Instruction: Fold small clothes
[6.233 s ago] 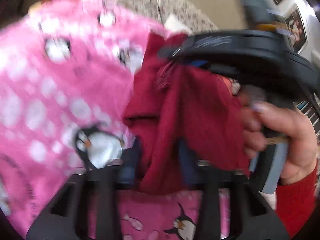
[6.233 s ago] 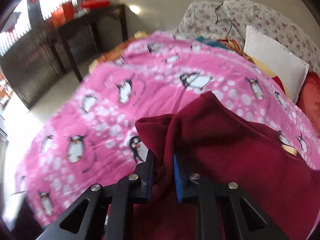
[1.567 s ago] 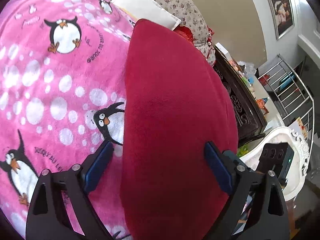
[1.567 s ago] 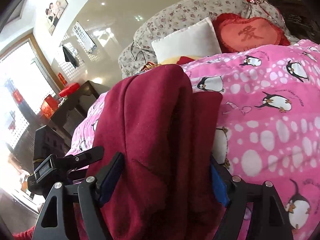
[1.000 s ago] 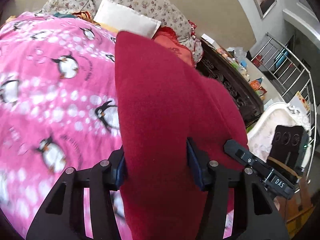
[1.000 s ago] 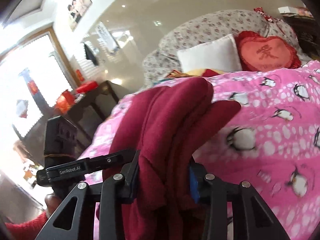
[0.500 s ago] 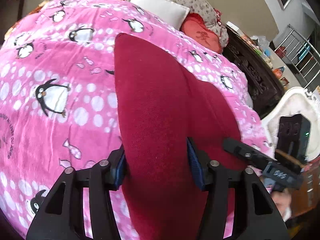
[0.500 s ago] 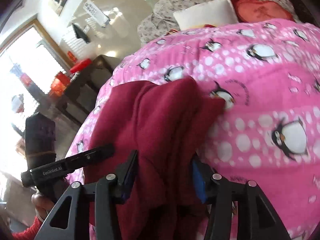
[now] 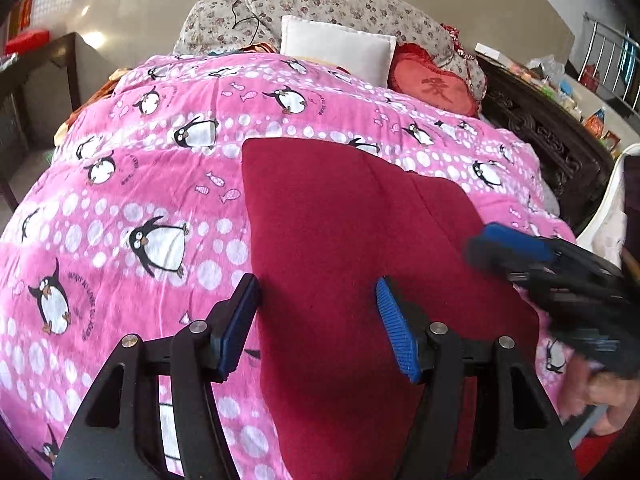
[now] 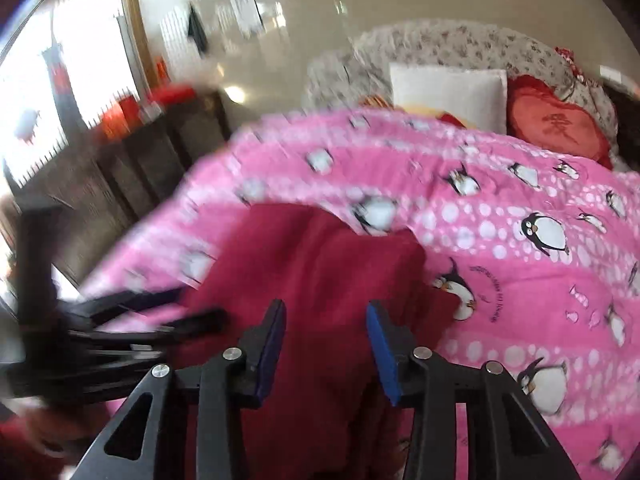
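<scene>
A dark red garment (image 9: 340, 220) lies folded and flat on the pink penguin blanket (image 9: 120, 200). My left gripper (image 9: 316, 320) straddles its near left part. Its jaws are opening, and the left pad stands just off the cloth's edge. At the garment's right edge the right gripper (image 9: 540, 264) shows blurred, held by a hand (image 9: 600, 392). In the right wrist view the red garment (image 10: 320, 260) fills the gap between the closing jaws of my right gripper (image 10: 326, 344), reaching both pads. The left gripper (image 10: 120, 320) is a dark blur at the left.
A white pillow (image 9: 336, 46), a red heart cushion (image 9: 434, 90) and floral bedding (image 9: 320, 0) lie at the bed's head. A dark wooden table (image 9: 40, 60) stands to the left. Carved dark furniture (image 9: 540, 132) and a white chair (image 9: 612, 200) are on the right.
Both grippers came down with the garment, which now lies flat on the blanket instead of hanging bunched. The left jaws stand wider apart; the right jaws have narrowed since half a second ago.
</scene>
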The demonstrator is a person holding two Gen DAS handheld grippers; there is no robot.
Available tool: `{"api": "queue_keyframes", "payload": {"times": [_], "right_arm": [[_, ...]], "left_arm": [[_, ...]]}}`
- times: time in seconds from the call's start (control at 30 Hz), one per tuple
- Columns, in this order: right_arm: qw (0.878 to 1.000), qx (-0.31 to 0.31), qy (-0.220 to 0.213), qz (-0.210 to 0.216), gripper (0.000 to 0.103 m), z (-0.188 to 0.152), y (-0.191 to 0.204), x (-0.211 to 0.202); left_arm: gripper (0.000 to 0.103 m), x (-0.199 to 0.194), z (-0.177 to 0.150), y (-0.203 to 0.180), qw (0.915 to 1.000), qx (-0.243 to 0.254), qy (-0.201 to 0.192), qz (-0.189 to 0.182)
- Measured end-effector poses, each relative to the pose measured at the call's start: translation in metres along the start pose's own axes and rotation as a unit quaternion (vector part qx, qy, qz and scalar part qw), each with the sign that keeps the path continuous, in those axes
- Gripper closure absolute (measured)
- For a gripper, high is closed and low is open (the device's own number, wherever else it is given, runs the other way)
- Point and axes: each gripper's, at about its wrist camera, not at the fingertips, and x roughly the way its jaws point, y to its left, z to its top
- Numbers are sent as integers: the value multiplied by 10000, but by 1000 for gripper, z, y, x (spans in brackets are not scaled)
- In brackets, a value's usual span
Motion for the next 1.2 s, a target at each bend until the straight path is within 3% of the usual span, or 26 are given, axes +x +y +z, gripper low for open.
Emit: {"api": "queue_keyframes", "payload": {"times": [0.07,0.17,0.47,0.67,0.77,0.9,0.97,1.07,1.2], "right_arm": [[9998,12,153,-143,64,2,-10,15],[9998,192,107,-11,64,-6,-20,13],[9994,-189,-103,288,64,-33,17,-49],[9978,-579,148,-290,64,-63,31,-26],[9988,-439,30,-210,64,-60,29,-38],[9992,-200,-340,-100,61,-51,28,-65],[9986,-119,-469,-189,56,-46,31,-74],[9971,-74,-631,-418,56,-40,37,-80],[9971,-46,-654,-385,56,-32,43,-79]], "left_arm": [[40,5,1,-4,10000,67,-6,45],[38,6,-2,-7,9998,148,-65,140],[38,-2,-8,-6,9996,52,-163,210],[38,-11,-16,-10,9990,84,-280,331],[38,-18,-19,-10,9986,117,-315,414],[38,-30,-24,-13,9951,347,-475,797],[38,-34,-25,-12,9946,315,-506,854],[38,-40,-27,-10,9955,213,-504,776],[38,-49,-29,-11,9925,285,-656,994]]}}
